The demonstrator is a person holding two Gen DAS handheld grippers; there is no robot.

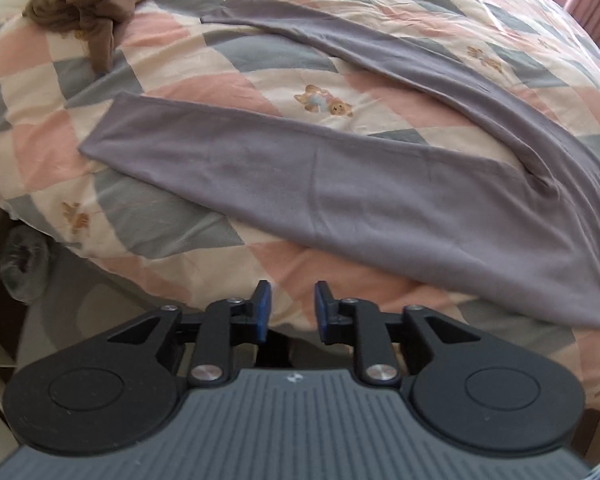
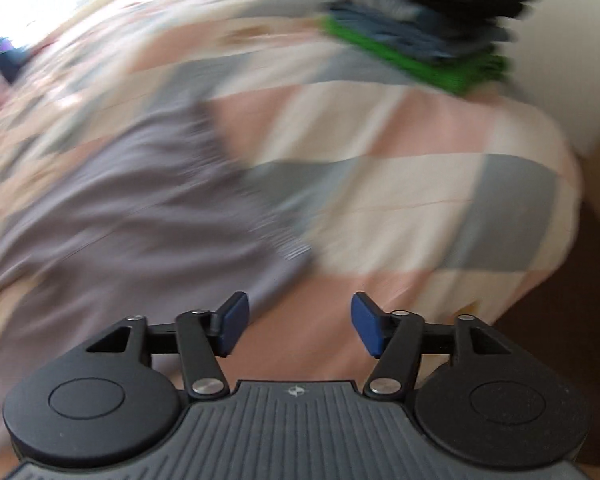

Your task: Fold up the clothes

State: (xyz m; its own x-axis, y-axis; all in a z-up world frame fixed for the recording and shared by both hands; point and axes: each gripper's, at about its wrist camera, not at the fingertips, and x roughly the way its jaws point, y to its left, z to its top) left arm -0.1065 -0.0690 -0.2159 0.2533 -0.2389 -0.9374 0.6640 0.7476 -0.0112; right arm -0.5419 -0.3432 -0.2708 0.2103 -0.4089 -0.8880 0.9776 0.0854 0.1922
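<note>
Grey-purple trousers (image 1: 340,200) lie spread flat on the checked quilt (image 1: 228,92), both legs reaching toward the upper left. My left gripper (image 1: 290,310) hovers near the bed's front edge, just short of the trousers' lower hem side, open with a narrow gap and nothing between the blue pads. In the blurred right wrist view the same trousers (image 2: 112,208) fill the left half. My right gripper (image 2: 298,322) stands open wide over the quilt (image 2: 420,128), to the right of the cloth and holding nothing.
A crumpled brown garment (image 1: 88,4) lies at the quilt's far left corner. A stack of folded clothes (image 2: 428,28), black on top, blue and green below, sits at the far right of the bed. The floor and a grey slipper-like thing (image 1: 22,264) show past the bed's left edge.
</note>
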